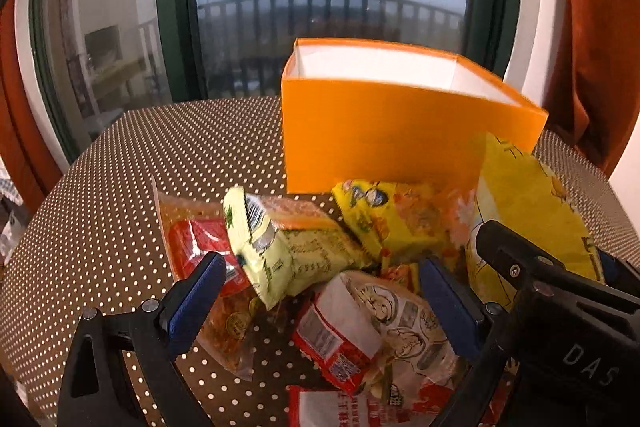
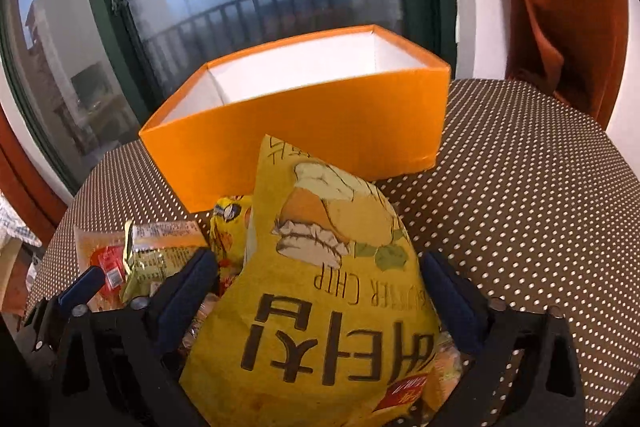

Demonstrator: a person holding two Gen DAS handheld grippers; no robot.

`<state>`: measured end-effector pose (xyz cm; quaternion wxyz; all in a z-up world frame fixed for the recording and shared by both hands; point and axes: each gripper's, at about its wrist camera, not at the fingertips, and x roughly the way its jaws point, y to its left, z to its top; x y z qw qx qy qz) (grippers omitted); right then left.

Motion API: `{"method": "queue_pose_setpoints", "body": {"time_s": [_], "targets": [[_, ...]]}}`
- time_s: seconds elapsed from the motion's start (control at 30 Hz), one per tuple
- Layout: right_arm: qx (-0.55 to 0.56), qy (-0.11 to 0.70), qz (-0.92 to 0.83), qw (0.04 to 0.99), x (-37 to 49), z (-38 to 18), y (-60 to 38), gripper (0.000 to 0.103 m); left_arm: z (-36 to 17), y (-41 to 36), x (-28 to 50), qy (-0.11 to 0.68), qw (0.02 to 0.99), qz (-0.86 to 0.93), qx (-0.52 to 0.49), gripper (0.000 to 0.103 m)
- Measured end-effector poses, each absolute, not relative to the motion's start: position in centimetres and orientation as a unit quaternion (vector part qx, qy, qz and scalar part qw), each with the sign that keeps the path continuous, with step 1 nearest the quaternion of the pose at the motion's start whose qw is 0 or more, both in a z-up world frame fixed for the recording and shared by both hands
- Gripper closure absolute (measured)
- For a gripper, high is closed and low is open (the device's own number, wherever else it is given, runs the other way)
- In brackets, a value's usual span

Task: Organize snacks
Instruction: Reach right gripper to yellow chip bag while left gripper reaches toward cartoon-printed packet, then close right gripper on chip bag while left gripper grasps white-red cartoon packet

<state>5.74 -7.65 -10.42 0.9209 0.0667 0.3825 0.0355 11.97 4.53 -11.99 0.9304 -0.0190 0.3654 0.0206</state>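
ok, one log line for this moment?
left gripper: open over snack pile | right gripper: open, astride chip bag, no grip yet | orange box: looks empty

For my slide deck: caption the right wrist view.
Right hand-held gripper straddles a big yellow chip bag before an empty orange box.

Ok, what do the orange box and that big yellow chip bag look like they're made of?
Orange box: looks like rigid paper-covered cardboard, matte orange outside, plain white inside, with crisp folded corners and thin straight walls.
Big yellow chip bag: looks like thin plastic film, puffed and creased; the surface reads fairly matte, so a paper-like coating can't be ruled out. It sits between the right gripper's fingers.
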Motion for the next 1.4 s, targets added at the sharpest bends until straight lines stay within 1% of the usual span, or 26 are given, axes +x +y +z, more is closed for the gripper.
{"method": "queue_pose_setpoints", "body": {"time_s": [0.03,0.07,0.23,0.4,0.6,0.9,1.17,1.4], "targets": [[0.059,0.385,0.035,0.92,5.7,-10.7,-7.3,0.014,-12.2,4.5,12.0,0.368,0.929,0.023,-0.017,0.006],[0.051,0.386,0.036,0.92,5.8,-10.8,-7.1,0.016,-12.5,4.6,12.1,0.371,0.928,0.023,-0.017,0.006],[0.03,0.387,0.034,0.921,5.4,-11.5,-6.7,0.041,-13.6,4.6,12.1,0.373,0.928,0.023,-0.01,0.006],[0.028,0.378,0.036,0.925,4.9,-11.4,-6.9,0.05,-13.4,4.8,11.2,0.371,0.928,0.022,-0.019,0.006],[0.024,0.359,0.029,0.932,3.7,-10.6,-7.5,0.053,-12.6,5.1,9.4,0.362,0.931,0.022,-0.034,0.005],[0.014,0.336,0.017,0.941,2.0,-9.5,-8.8,0.053,-12.9,3.4,8.4,0.371,0.928,0.016,-0.036,0.005],[0.01,0.345,0.005,0.939,1.9,-10.5,-9.6,0.053,-14.1,1.6,9.1,0.394,0.919,0.006,-0.027,0.005],[0.007,0.349,-0.002,0.937,2.1,-11.3,-9.7,0.053,-15.0,1.7,9.6,0.399,0.915,0.002,-0.055,0.003]]}}
